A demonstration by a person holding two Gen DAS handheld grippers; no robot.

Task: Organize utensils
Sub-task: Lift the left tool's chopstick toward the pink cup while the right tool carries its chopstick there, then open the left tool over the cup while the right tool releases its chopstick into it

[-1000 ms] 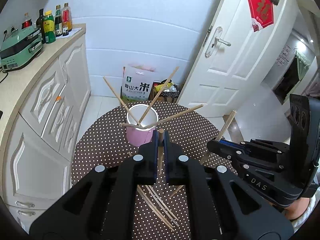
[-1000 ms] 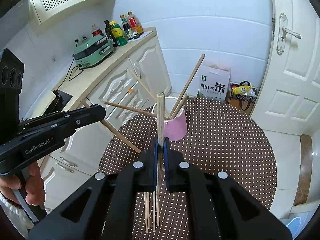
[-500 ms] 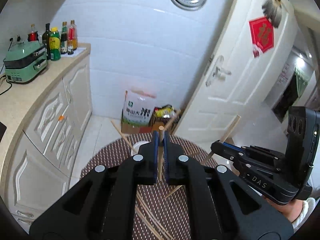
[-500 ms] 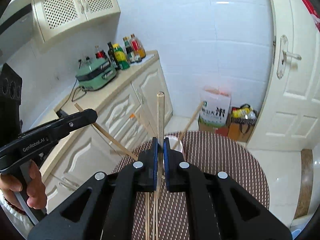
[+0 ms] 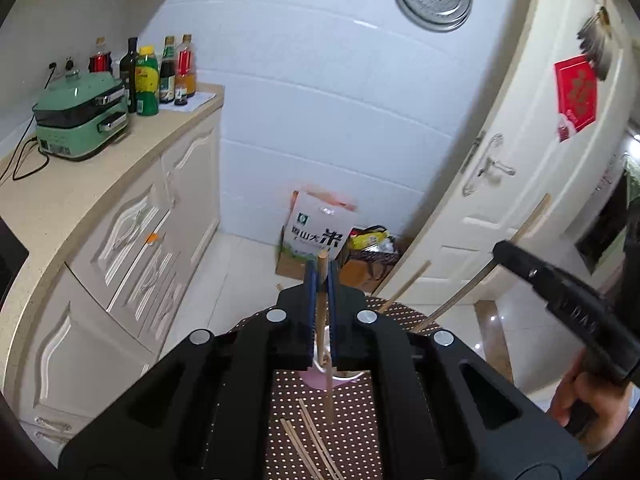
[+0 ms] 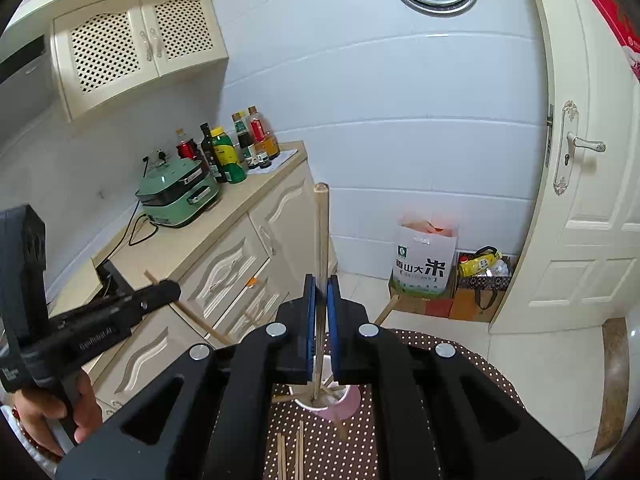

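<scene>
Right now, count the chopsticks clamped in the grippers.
2. One chopstick is clamped in the left gripper, the other chopstick in the right gripper. Loose chopsticks on the table and in the pink cup are partly hidden.

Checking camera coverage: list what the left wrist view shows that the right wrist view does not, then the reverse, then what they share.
Only the left wrist view: the right hand-held gripper from the side, clamped on a chopstick.

Only the right wrist view: lattice-door wall cabinets and the left hand-held gripper from the side.

Both: the pink cup, loose chopsticks on the dotted table, the green cooker, bottles and rice bag.
</scene>
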